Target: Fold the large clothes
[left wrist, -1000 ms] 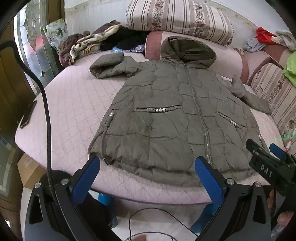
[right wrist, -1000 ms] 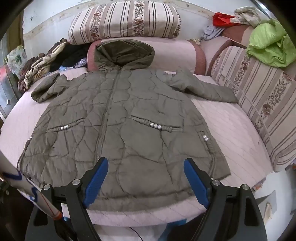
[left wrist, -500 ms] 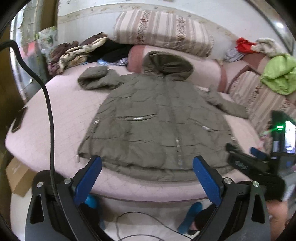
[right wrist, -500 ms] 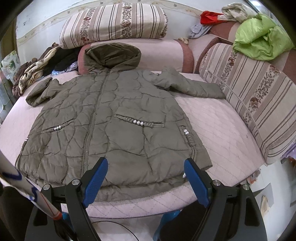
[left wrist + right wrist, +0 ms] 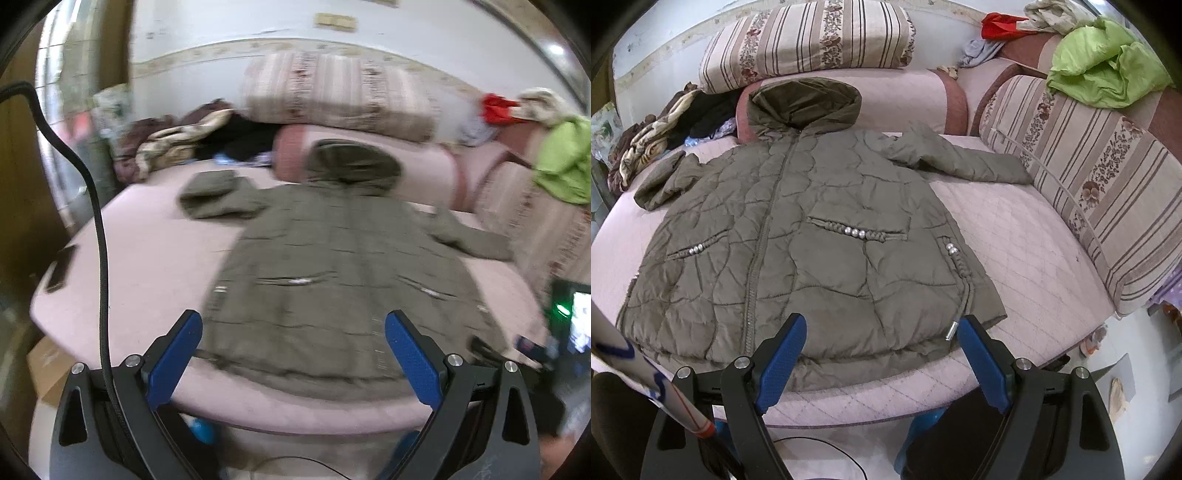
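Observation:
An olive quilted hooded coat (image 5: 798, 243) lies flat, front up and zipped, on the pink quilted bed (image 5: 1015, 258). Its hood rests against a pink bolster, its right sleeve reaches toward the striped cushion, and its left sleeve is folded back on itself. The coat also shows, blurred, in the left wrist view (image 5: 332, 280). My left gripper (image 5: 293, 354) is open and empty, held off the bed's near edge in front of the hem. My right gripper (image 5: 881, 354) is open and empty, just above the hem's right part. Neither touches the coat.
Striped cushions (image 5: 1089, 192) line the right side and a striped pillow (image 5: 809, 40) the back. A clothes pile (image 5: 665, 125) lies at back left and a green garment (image 5: 1108, 74) at upper right. A phone (image 5: 61, 267) lies on the bed's left edge. A black cable (image 5: 99, 258) hangs left.
Both grippers have pulled back and risen from the bed, so the coat looks smaller. The left view has tilted up and is motion-blurred. The coat has not moved.

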